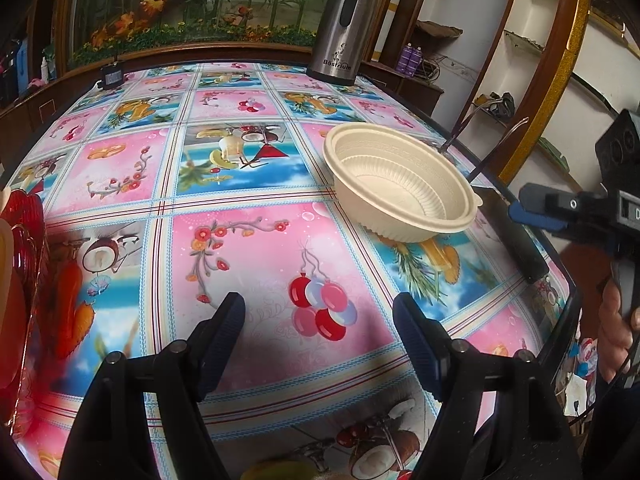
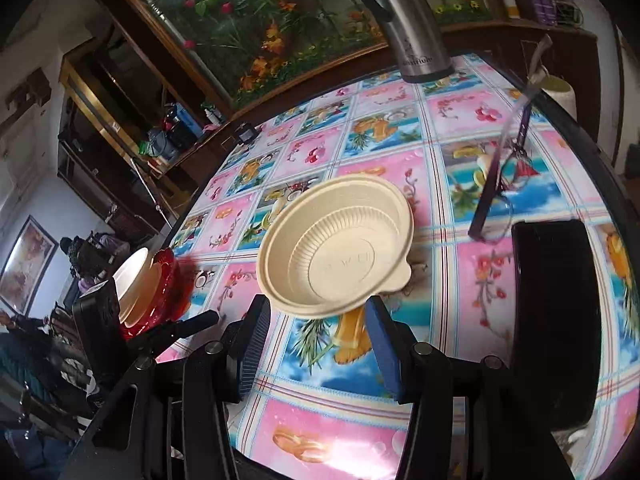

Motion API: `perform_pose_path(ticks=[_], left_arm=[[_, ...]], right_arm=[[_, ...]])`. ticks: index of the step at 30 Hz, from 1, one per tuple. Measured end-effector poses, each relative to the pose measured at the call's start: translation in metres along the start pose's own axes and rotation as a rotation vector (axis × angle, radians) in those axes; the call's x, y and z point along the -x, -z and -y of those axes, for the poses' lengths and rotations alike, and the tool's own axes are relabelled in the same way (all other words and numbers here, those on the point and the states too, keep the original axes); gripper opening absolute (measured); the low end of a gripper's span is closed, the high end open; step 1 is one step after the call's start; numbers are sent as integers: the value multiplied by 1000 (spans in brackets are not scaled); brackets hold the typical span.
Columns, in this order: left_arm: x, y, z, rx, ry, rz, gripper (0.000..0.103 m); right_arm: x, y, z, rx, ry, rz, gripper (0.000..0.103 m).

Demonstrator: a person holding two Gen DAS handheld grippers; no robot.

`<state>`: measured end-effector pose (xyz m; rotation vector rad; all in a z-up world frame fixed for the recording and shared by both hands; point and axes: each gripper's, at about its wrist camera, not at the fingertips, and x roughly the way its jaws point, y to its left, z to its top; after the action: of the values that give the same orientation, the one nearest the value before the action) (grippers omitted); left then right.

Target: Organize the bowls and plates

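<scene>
A cream disposable bowl (image 1: 400, 184) stands upright on the patterned tablecloth at the right; it also shows in the right wrist view (image 2: 336, 244). My right gripper (image 2: 316, 320) is open, its jaws just short of the bowl's near rim, one to each side; it shows at the right edge of the left wrist view (image 1: 516, 210). My left gripper (image 1: 318, 320) is open and empty over the table. A red plate (image 2: 170, 284) holding a cream bowl (image 2: 134, 280) sits at the table's left edge; it also appears in the left wrist view (image 1: 24, 280).
A steel thermos jug (image 1: 346, 32) stands at the table's far edge. A black rectangular case (image 2: 552, 320) lies at the right edge of the table, with glasses (image 2: 500, 184) beyond it. A small black device (image 1: 110, 76) sits at the far left.
</scene>
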<state>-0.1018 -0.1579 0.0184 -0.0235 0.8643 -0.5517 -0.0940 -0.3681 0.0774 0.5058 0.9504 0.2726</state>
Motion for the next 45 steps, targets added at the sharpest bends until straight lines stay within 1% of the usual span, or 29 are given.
perform_pose_path(ticks=[5, 9, 12, 14, 17, 20, 21, 24, 28, 31, 33, 34, 35, 37, 38, 39, 41, 43, 44, 45], left_arm=[[2, 0, -2, 6, -2, 12, 76], [4, 0, -4, 24, -14, 12, 76], [2, -4, -2, 32, 22, -12, 76], [-1, -14, -2, 40, 50, -31, 75], [-5, -28, -6, 89, 85, -48, 75], [-8, -50, -13, 129, 81, -27, 75], [-9, -56, -14, 139, 86, -23, 75], [-18, -80, -22, 180, 97, -18, 75], [-45, -109, -28, 208, 91, -49, 75], [-67, -118, -25, 208, 92, -98, 68], [-80, -118, -18, 190, 103, -126, 55], [-84, -117, -15, 182, 106, -135, 43], [-88, -115, -11, 173, 113, -147, 33], [-95, -110, -5, 152, 117, -165, 24], [-97, -107, -1, 133, 113, -168, 21], [-96, -105, 3, 114, 107, -167, 19], [-91, -100, 10, 74, 83, -146, 19], [-84, -95, 14, 46, 73, -132, 19], [-82, -94, 15, 39, 65, -129, 19], [-80, -91, 16, 31, 54, -127, 19]], right_arm=[[6, 9, 7, -52, 1, 22, 53], [2, 11, 15, -109, 13, 18, 53], [0, 9, 17, -120, 32, 28, 53], [1, 8, 19, -121, 54, 47, 53], [4, 3, 30, -158, 77, 76, 53], [13, 0, 38, -194, 77, 111, 52], [16, 0, 40, -202, 66, 122, 51], [17, 2, 40, -210, 22, 113, 51], [6, 12, 35, -219, -30, 61, 51], [-6, 15, 37, -226, -26, 30, 51], [-12, 15, 40, -236, -28, 25, 51], [-16, 14, 40, -228, -19, 20, 51], [-18, 13, 41, -228, -11, 17, 51], [-23, 9, 42, -227, -16, 22, 51], [-26, 7, 41, -212, 8, 29, 50], [-29, 5, 41, -209, 23, 31, 39], [-32, 3, 44, -228, -5, 33, 27], [-31, 2, 41, -210, 16, 44, 23], [-30, 2, 40, -204, 16, 47, 19], [-30, 2, 38, -200, 11, 46, 18]])
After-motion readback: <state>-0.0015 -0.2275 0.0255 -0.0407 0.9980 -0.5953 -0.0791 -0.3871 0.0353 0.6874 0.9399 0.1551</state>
